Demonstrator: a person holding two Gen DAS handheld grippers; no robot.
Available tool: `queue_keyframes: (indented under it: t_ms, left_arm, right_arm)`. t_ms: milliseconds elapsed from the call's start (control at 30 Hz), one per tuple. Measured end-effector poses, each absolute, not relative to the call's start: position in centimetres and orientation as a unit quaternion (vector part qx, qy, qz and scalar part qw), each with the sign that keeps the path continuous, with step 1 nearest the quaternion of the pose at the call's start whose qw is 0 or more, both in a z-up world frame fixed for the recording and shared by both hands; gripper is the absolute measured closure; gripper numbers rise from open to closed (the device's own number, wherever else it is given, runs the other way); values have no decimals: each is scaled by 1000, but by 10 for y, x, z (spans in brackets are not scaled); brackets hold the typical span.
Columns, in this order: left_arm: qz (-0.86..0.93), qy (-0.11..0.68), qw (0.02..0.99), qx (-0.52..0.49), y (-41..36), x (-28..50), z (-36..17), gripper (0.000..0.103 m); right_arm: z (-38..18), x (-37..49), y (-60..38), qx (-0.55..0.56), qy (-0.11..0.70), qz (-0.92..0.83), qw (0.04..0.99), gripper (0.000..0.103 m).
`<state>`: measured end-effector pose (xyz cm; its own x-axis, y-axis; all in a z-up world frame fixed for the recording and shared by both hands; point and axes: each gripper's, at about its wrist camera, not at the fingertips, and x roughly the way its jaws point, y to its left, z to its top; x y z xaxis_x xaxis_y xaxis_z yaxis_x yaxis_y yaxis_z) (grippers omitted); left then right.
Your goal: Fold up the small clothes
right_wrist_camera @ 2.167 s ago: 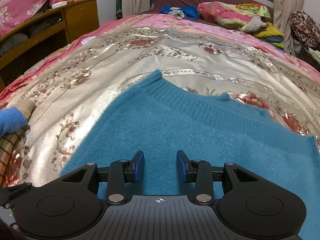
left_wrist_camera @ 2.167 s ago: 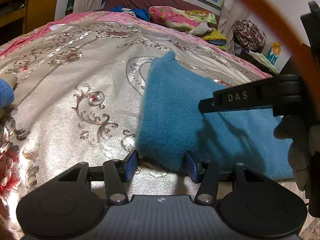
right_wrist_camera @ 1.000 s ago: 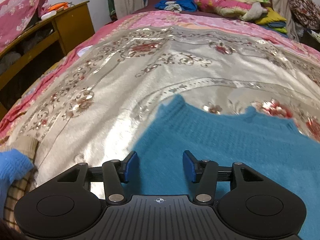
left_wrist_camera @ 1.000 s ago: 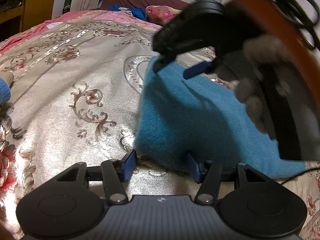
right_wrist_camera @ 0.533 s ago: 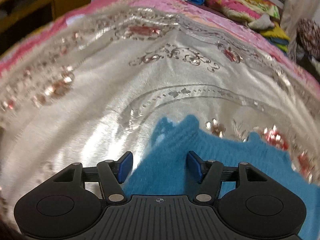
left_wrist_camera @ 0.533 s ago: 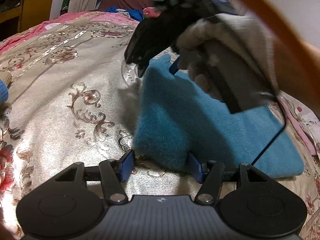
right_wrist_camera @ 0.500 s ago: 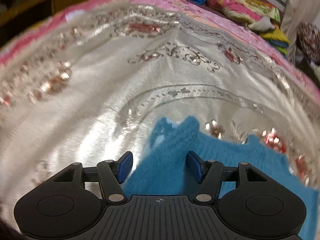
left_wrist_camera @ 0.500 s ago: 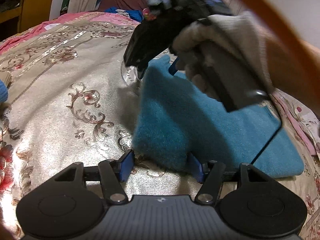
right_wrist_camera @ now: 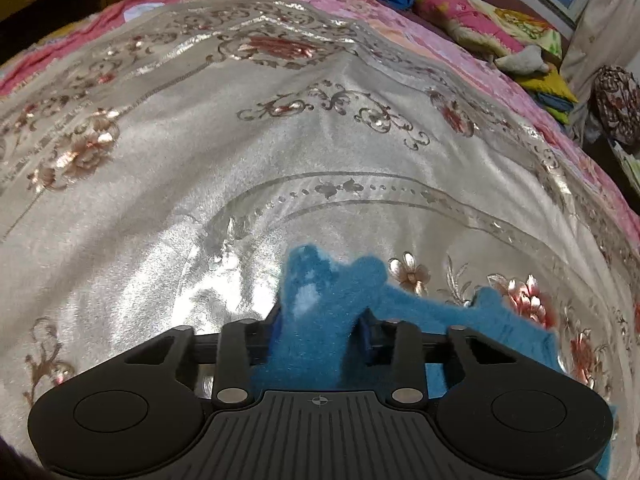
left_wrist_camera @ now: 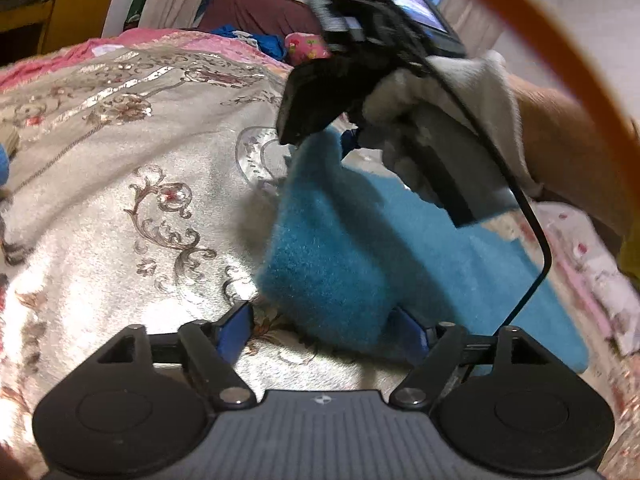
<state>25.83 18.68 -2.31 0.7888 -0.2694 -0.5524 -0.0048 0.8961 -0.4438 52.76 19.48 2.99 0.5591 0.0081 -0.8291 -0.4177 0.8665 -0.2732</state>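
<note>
A small blue knitted sweater (left_wrist_camera: 360, 248) lies on the silver patterned bedspread (left_wrist_camera: 120, 184). My left gripper (left_wrist_camera: 326, 330) is open, its blue fingers straddling the sweater's near corner, which bulges between them. My right gripper (right_wrist_camera: 320, 330) sits at the sweater's far corner (right_wrist_camera: 320, 300), with the fabric bunched between its narrowed jaws; whether it grips is unclear. In the left wrist view the right gripper (left_wrist_camera: 320, 136), held by a gloved hand, hovers over that far corner.
A wooden cabinet (left_wrist_camera: 60, 4) stands at the far left. Pillows and loose clothes (right_wrist_camera: 500, 32) lie at the head of the bed. A black cable (left_wrist_camera: 532, 240) hangs from the right gripper across the sweater. A blue item (left_wrist_camera: 3, 164) lies at the left edge.
My right gripper has moved from over the sweater's body to its far corner, and its jaws have narrowed around the fabric. My left gripper has stayed at the near corner.
</note>
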Motion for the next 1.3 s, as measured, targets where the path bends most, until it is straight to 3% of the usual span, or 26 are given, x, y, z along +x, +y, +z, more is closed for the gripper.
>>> queue_keyframes:
  t_ms: [267,333,400,600,900,1300]
  left_arm:
    - [-59,299,924,-232,183,264,-25,13]
    - [-49,300,925,-230,179,267,-22,19]
    - [-45,306,922,-234,176,269,-22,35]
    - [-37,319,912,-254,170,274,-21,55]
    - [-27,309,927,-211,149,273,-2,72]
    - [-54,291,945,-139,108,269,36,77]
  right_arm:
    - [64,514,169,-201,437,148,864,79]
    - [71,511,160,-191,434,152,867,80]
    - [78,508,150,-179,433,158,869,80]
    - [93,503,124,-147,431,168,874,80]
    - [107,500,93,-113,426,173,881,80]
    - [135,491,43,-80,411,162,894,81]
